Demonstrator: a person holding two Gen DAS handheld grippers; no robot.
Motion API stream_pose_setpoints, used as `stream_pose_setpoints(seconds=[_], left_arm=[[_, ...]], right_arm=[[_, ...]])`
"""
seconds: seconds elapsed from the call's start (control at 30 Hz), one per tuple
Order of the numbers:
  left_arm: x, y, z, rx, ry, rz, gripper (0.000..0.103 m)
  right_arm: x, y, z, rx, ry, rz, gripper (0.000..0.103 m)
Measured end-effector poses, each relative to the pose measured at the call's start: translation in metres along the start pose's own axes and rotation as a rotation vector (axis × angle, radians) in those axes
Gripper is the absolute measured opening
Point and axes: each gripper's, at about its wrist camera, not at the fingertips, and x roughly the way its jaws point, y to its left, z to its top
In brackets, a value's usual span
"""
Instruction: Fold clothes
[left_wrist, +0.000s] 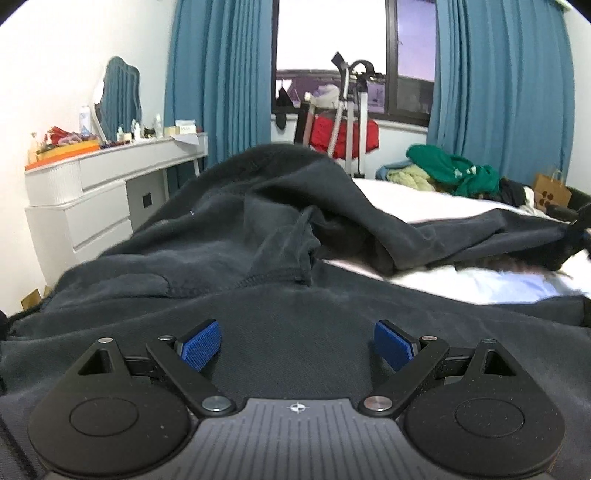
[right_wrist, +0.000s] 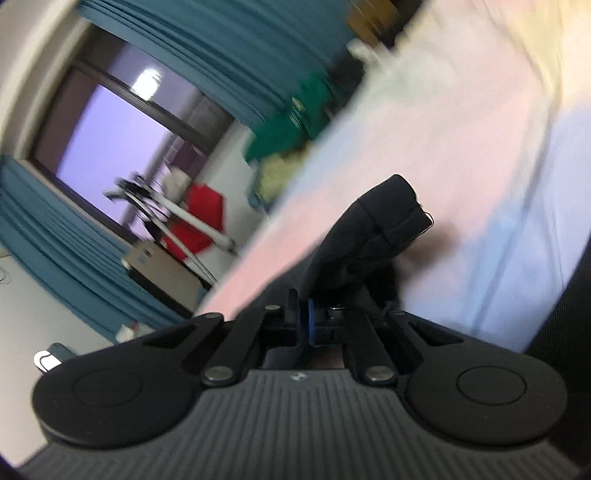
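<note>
1. While the left gripper hovers low over the dark sweatshirt, its blue pads are spread wide with nothing between them.
2. That sweatshirt is bunched up across the white bed, one sleeve trailing off to the right.
3. Further right on the bed there's a pile with a green garment on top, and a brown paper bag just past it.
4. Over on the right gripper, the jaws are pressed together, pinching a fold of the same dark sweatshirt, lifted off the sheet. That view's tilted and pretty blurry.
</note>
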Motion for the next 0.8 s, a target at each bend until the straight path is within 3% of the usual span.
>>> stream_pose_setpoints(seconds=[0.2, 0.3, 0.47, 0.7, 0.8], left_arm=[[-0.015, 0.009, 0.008, -0.04, -0.045, -0.028, 0.092], [-0.017, 0.009, 0.01, -0.037, -0.044, -0.037, 0.092], [-0.015, 0.009, 0.012, -0.022, -0.031, -0.039, 0.092], [-0.001, 0.01, 0.013, -0.004, 0.012, -0.033, 0.092], [0.006, 0.007, 0.019, 0.066, -0.009, -0.045, 0.092]], right_arm=[[-0.074, 0.038, 0.043, -0.118, -0.318, 0.007, 0.006], [-0.089, 0.03, 0.061, -0.1, -0.386, -0.065, 0.006], [-0.058, -0.02, 0.052, -0.06, -0.262, -0.248, 0.006], [-0.057, -0.063, 0.051, 0.076, -0.152, -0.299, 0.009], [-0.064, -0.064, 0.056, 0.134, -0.119, -0.284, 0.011]])
